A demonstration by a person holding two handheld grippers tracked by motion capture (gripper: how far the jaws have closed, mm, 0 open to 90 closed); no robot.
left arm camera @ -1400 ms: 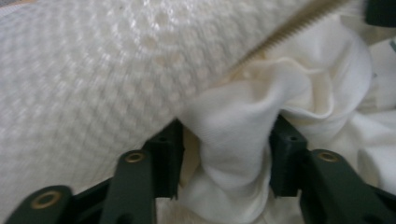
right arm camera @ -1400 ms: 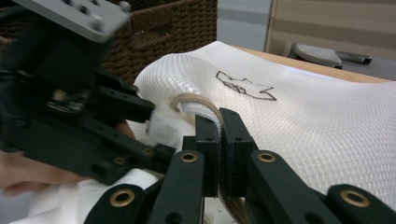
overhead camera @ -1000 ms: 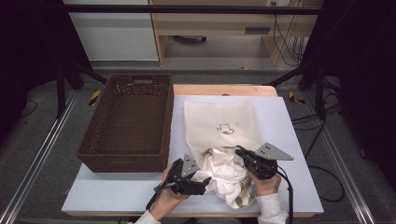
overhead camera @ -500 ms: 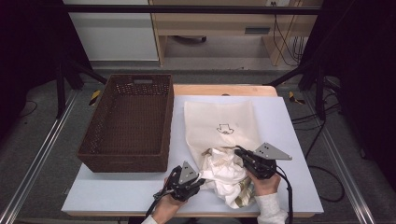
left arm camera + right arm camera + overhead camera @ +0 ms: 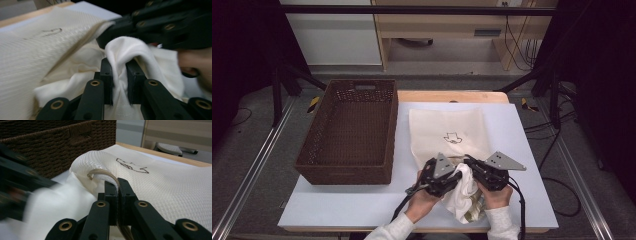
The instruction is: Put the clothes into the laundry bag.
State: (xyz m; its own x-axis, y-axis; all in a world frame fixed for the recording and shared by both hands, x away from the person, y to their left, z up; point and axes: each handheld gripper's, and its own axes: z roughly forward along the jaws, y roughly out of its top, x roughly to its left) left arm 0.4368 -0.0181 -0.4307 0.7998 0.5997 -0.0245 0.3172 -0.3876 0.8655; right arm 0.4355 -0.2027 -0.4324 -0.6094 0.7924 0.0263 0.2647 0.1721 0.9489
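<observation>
Left gripper: your jaws pinch the white cloth.
Right gripper: clamped on the mesh bag zipper edge.
Beside: wicker basket, left of bag.

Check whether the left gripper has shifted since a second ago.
Yes. The left gripper has moved right, away from the basket and toward the right gripper; its jaws have just been closing and now pinch the white cloth.

Left gripper clamped; right gripper clamped.
</observation>
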